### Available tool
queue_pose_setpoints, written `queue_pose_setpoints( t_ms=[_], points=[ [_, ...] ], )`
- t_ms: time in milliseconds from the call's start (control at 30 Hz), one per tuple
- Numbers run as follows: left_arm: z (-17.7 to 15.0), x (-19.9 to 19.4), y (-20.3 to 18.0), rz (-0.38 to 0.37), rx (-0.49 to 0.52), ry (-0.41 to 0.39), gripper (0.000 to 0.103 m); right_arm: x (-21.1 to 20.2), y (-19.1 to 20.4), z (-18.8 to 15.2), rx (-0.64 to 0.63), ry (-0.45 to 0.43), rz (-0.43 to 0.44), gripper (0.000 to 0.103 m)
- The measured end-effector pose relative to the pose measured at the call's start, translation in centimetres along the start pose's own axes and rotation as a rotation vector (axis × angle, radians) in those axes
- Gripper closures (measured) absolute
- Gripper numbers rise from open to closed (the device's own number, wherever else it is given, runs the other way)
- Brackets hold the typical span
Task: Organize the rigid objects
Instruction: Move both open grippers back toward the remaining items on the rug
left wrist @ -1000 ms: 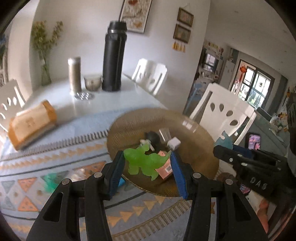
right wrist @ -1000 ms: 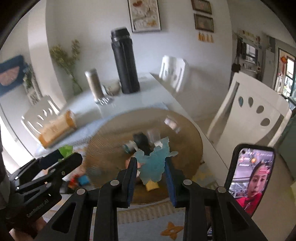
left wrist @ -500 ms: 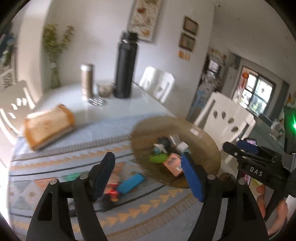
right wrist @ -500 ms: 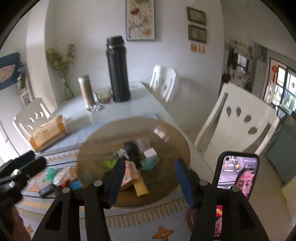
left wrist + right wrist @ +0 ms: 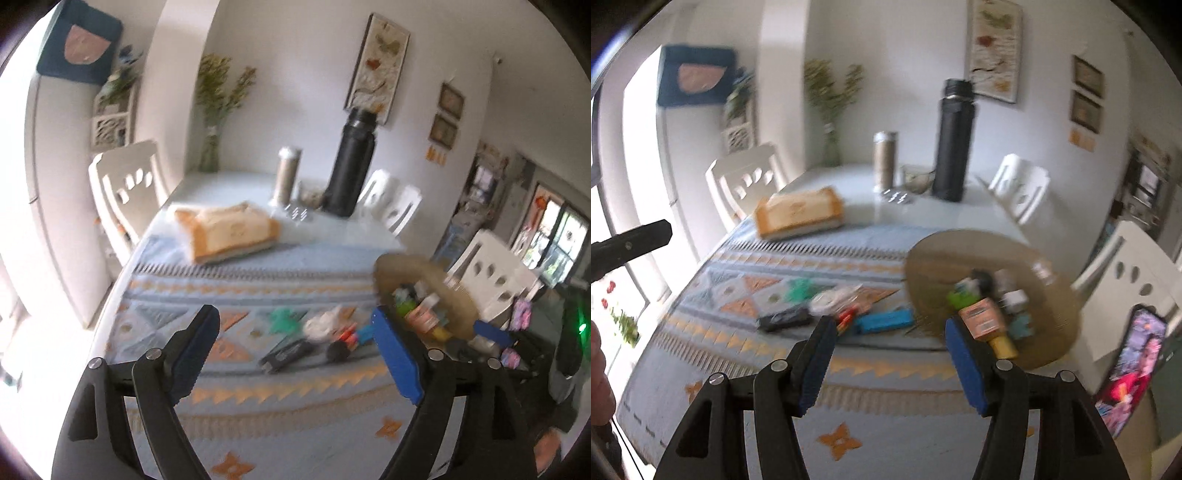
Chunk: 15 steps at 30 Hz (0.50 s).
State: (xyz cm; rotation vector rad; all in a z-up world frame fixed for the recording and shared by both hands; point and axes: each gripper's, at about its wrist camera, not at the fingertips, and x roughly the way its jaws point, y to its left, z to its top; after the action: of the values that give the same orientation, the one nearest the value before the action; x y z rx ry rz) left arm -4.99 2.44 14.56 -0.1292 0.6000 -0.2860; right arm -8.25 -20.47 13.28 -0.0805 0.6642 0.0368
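A round woven tray (image 5: 945,258) on the patterned mat (image 5: 820,254) holds a green toy (image 5: 958,297), an orange box (image 5: 982,317), a pale blue toy (image 5: 1021,326) and other small items. Left of it on the mat lie a teal toy (image 5: 799,288), a white bundle (image 5: 831,297), a black flat item (image 5: 783,317) and a blue bar (image 5: 884,319). My right gripper (image 5: 889,325) hangs above the mat's near edge, jaws opening, nothing between them. My left gripper (image 5: 291,317) hovers near the loose items (image 5: 284,354), jaws opening and empty.
An orange tissue box (image 5: 229,230), a silver tumbler (image 5: 288,177) and a tall black flask (image 5: 351,166) stand at the far end of the table. White chairs (image 5: 1137,273) ring it. A phone (image 5: 1134,362) is mounted at the right.
Both grippers let go of their toys, green and pale blue, which now lie in the tray. Both opened wide and swung left, away from the tray.
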Motion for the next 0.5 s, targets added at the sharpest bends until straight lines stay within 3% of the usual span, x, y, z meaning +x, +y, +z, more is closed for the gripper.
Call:
queue_pose_setpoints(
  t_ms=[200,300,500],
  points=[
    [-5.5,4.2,3.0,0.049,-0.028,0.123,0.02,4.5,2.5,-4.2,-0.038,0.085,0.072,0.043],
    [-7.5,6.1,3.9,0.012,-0.034,0.157,0.02,6.9,2.8,-6.2,-0.042,0.114,0.091,0.043],
    [-8.6,7.5,4.0,0.025,-0.024,0.195,0.02,8.7,2.5,-7.1,-0.023,0.15,0.1,0.042]
  ],
)
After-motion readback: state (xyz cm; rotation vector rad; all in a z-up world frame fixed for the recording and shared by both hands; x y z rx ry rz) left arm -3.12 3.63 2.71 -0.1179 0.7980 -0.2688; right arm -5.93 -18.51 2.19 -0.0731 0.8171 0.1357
